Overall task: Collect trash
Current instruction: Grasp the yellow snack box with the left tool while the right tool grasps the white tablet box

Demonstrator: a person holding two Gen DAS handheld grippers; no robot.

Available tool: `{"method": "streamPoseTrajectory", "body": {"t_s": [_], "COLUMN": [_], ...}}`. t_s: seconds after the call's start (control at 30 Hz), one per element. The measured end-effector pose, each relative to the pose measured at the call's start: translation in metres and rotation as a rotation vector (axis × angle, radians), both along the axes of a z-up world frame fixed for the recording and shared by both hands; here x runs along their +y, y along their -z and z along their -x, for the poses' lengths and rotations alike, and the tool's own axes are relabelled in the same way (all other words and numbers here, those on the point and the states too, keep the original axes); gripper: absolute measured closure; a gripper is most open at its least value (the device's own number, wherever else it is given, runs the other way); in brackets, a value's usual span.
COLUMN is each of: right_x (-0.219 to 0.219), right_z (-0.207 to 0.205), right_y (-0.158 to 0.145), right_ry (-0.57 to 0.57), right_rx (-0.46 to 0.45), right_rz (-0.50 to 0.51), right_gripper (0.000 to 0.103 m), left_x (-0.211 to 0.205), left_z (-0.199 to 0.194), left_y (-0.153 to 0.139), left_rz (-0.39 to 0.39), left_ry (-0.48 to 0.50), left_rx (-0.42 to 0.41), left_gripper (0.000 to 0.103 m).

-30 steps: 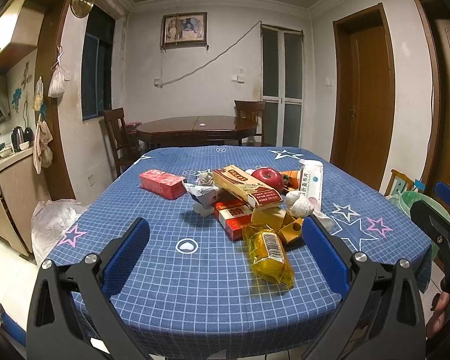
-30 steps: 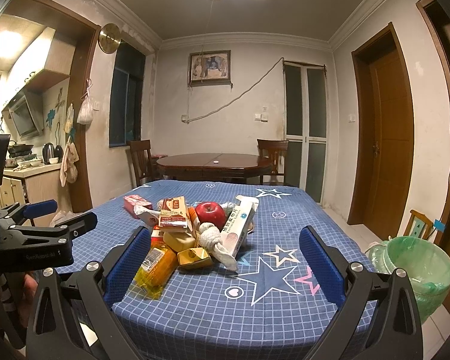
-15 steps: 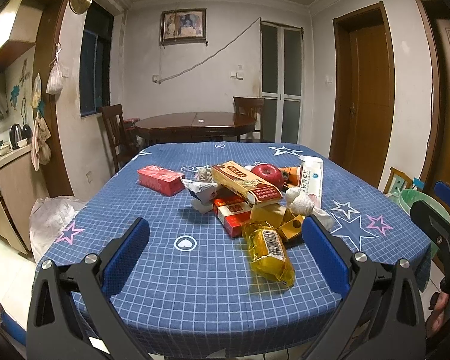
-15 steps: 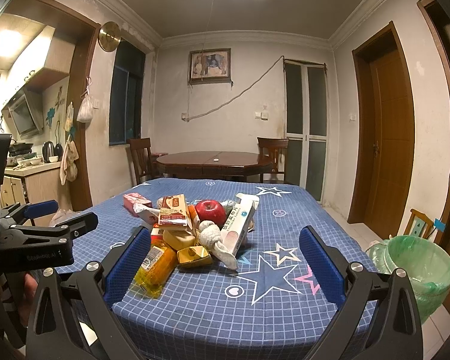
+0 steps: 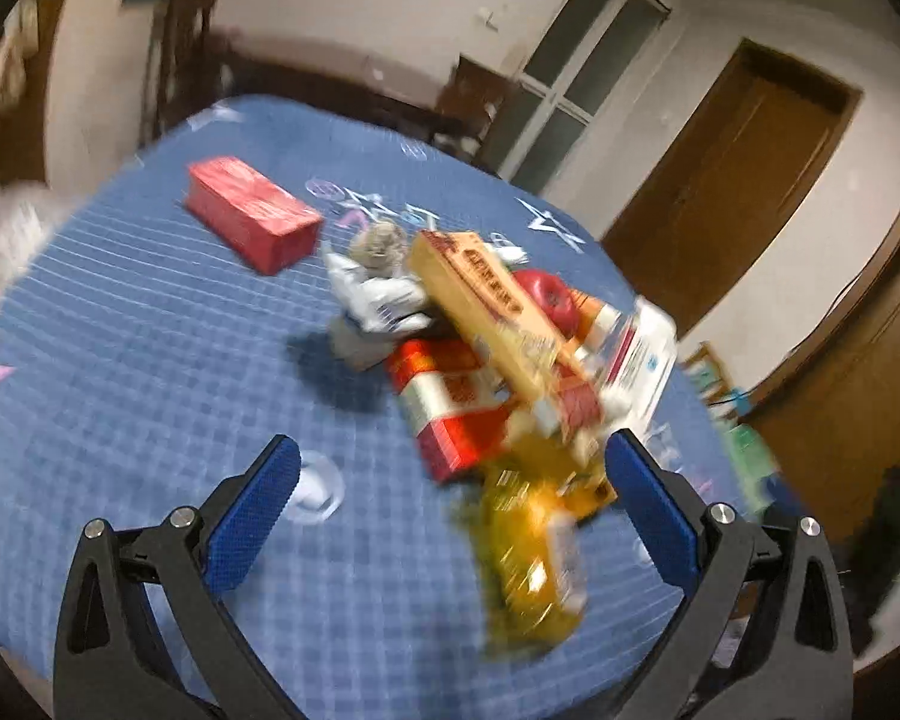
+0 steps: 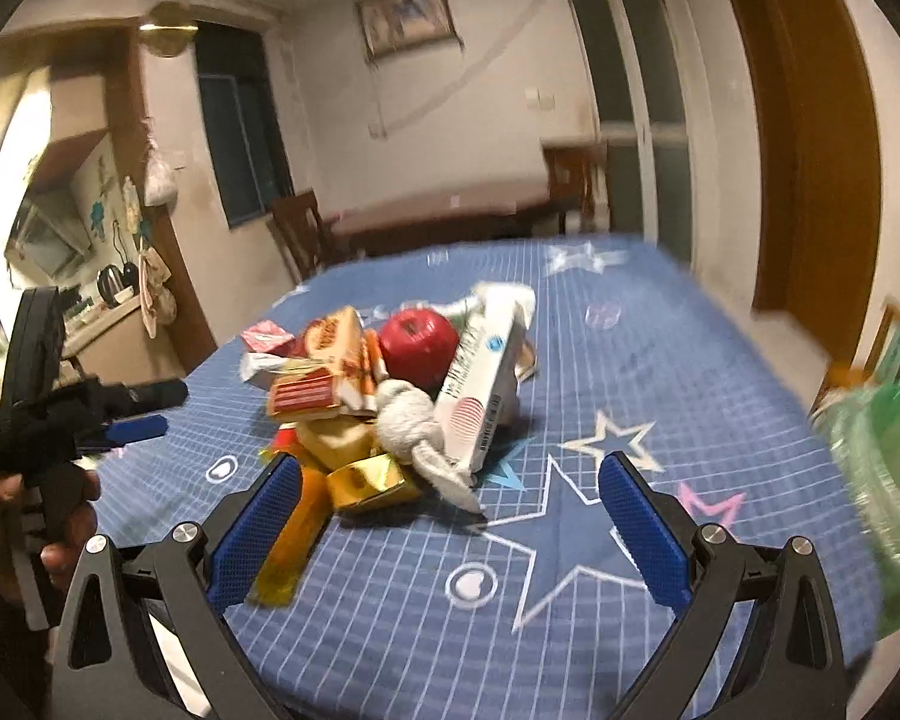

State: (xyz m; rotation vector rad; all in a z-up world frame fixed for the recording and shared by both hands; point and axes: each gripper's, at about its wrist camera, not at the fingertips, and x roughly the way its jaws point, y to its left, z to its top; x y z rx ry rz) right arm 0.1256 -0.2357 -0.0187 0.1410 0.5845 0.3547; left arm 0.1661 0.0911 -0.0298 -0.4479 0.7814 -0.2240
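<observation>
Left gripper [image 5: 450,480] and right gripper [image 6: 450,492] spread wide, empty, aimed at trash pile [image 6: 390,402] mid-bench for approach; green bin [image 6: 882,480] beside the pile's bench.

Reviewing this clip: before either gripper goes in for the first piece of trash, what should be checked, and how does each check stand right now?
1. Left gripper open and empty: ok, blue pads spread wide.
2. Right gripper open and empty: ok.
3. Near target reachable: ok, the yellow snack wrapper lies at the pile's near edge, just ahead of the left gripper.
4. Bin available: ok, a green-lined trash bin stands off the table's right side.
5. Pile stable: not ok, the tan carton leans on other boxes, and the white box is propped against the red apple.
6. Image sharp enough to aim: not ok, both views are motion-blurred.
</observation>
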Motion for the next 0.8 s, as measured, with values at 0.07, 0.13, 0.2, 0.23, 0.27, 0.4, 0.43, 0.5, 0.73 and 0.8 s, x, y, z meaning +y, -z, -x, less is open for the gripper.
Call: {"method": "streamPoseTrajectory", "body": {"t_s": [0.07, 0.13, 0.2, 0.23, 0.27, 0.4, 0.43, 0.5, 0.73, 0.8], "right_x": [-0.006, -0.01, -0.011, -0.012, -0.013, -0.009, -0.007, -0.007, 0.011, 0.017], "right_z": [-0.03, -0.062, -0.089, -0.103, -0.114, -0.153, -0.16, -0.171, -0.195, -0.199], "right_y": [0.004, 0.008, 0.012, 0.016, 0.019, 0.038, 0.043, 0.046, 0.059, 0.062], "right_ry": [-0.021, -0.035, -0.034, -0.034, -0.037, -0.039, -0.041, -0.046, -0.08, -0.081], "right_rx": [0.079, 0.157, 0.203, 0.233, 0.256, 0.34, 0.353, 0.369, 0.375, 0.37], "right_rz": [-0.066, -0.13, -0.156, -0.173, -0.186, -0.214, -0.216, -0.215, -0.175, -0.154], "right_gripper": [0.004, 0.004, 0.004, 0.004, 0.004, 0.004, 0.005, 0.005, 0.025, 0.035], "left_x": [-0.004, -0.011, -0.018, -0.021, -0.025, -0.035, -0.038, -0.039, -0.037, -0.039], "left_z": [-0.024, -0.045, -0.063, -0.069, -0.075, -0.086, -0.089, -0.095, -0.112, -0.116], "left_y": [0.0, 0.004, 0.01, 0.011, 0.013, 0.018, 0.021, 0.023, 0.033, 0.035], "left_rz": [0.029, 0.053, 0.072, 0.073, 0.074, 0.063, 0.061, 0.065, 0.047, 0.045], "left_ry": [0.037, 0.058, 0.068, 0.068, 0.074, 0.085, 0.085, 0.089, 0.101, 0.103], "left_rx": [0.042, 0.085, 0.127, 0.135, 0.144, 0.171, 0.181, 0.196, 0.216, 0.213], "left_gripper": [0.005, 0.005, 0.005, 0.005, 0.005, 0.006, 0.007, 0.01, 0.019, 0.027]}}
